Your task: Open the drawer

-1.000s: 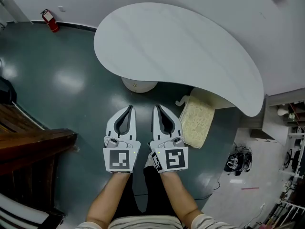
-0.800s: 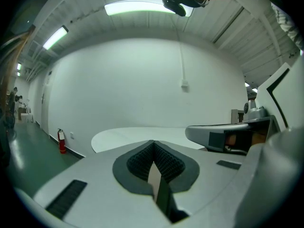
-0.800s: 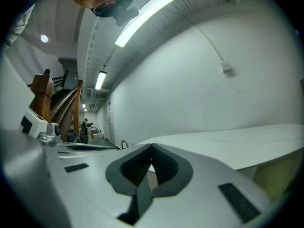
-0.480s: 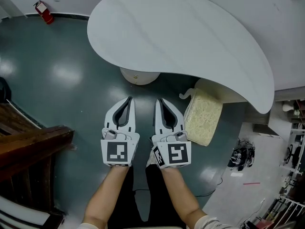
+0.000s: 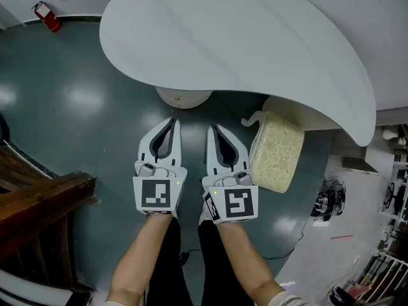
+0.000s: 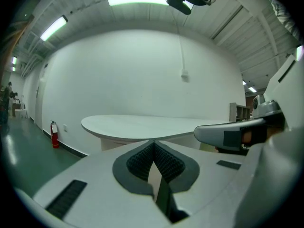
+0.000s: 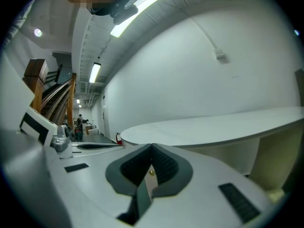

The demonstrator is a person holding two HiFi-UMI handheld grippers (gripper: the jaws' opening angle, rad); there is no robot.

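A white kidney-shaped table (image 5: 242, 37) stands on a round cream pedestal (image 5: 185, 98), which carries a small brass-coloured knob. No drawer front can be made out. Both grippers hover side by side over the dark floor, pointing at the pedestal and short of it. My left gripper (image 5: 171, 121) is shut and holds nothing; its ribbed pads meet in the left gripper view (image 6: 153, 145). My right gripper (image 5: 211, 130) is also shut and holds nothing, and the knob (image 7: 151, 173) shows as a small dot through the slit behind its closed tips (image 7: 152, 148).
A cream textured box (image 5: 277, 153) sits under the table's right end, close to the right gripper. Dark wooden stairs (image 5: 38, 203) lie at the left. A red fire extinguisher (image 5: 44, 14) stands by the far wall. Cables and gear (image 5: 328, 199) clutter the right.
Both grippers have sunk together and edged toward the pedestal. The table now fills more of the head view. Both pairs of jaws stayed closed.
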